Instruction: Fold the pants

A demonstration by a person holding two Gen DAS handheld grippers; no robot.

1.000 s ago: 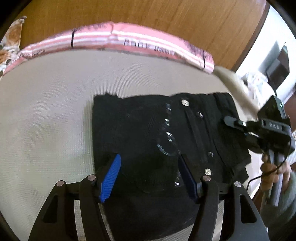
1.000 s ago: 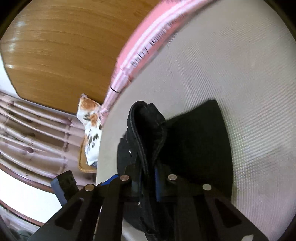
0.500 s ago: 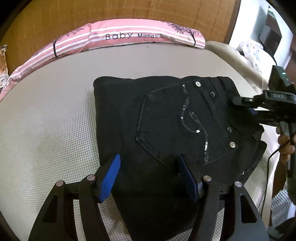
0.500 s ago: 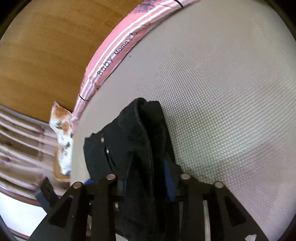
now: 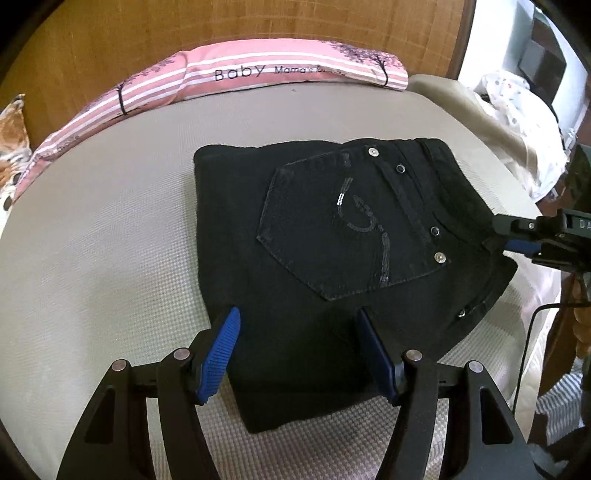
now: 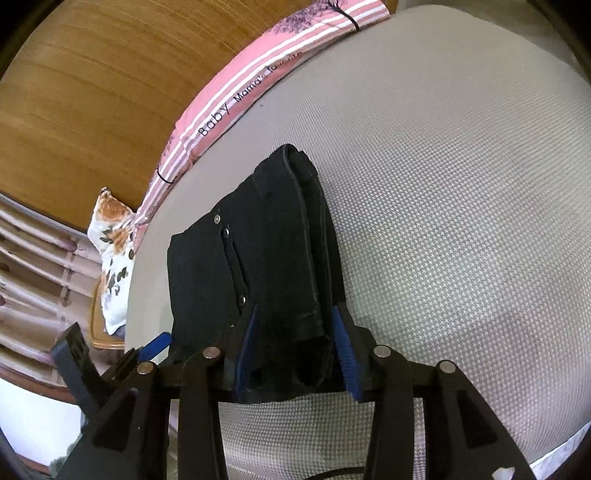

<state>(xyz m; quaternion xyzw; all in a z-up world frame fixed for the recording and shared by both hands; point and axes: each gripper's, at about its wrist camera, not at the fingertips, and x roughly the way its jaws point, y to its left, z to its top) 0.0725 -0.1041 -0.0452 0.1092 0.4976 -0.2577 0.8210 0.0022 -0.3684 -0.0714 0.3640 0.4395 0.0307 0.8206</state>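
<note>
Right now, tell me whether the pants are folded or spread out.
Folded: the black pants lie as a compact stacked rectangle on the mattress, back pocket up.

Left of pants: bare mattress (image 5: 110, 258), open for a pass.
Far edge: pink striped pillow (image 5: 258, 74) against the wooden headboard (image 5: 258, 26) blocks it.
Right side: right gripper (image 5: 496, 234) at the waistband (cable trailing) narrows the room.
Middle: folded black pants (image 5: 314, 258).

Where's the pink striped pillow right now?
The pink striped pillow lies along the far edge of the grey mattress, against the wooden headboard, beyond the folded black pants in the left wrist view.
</note>
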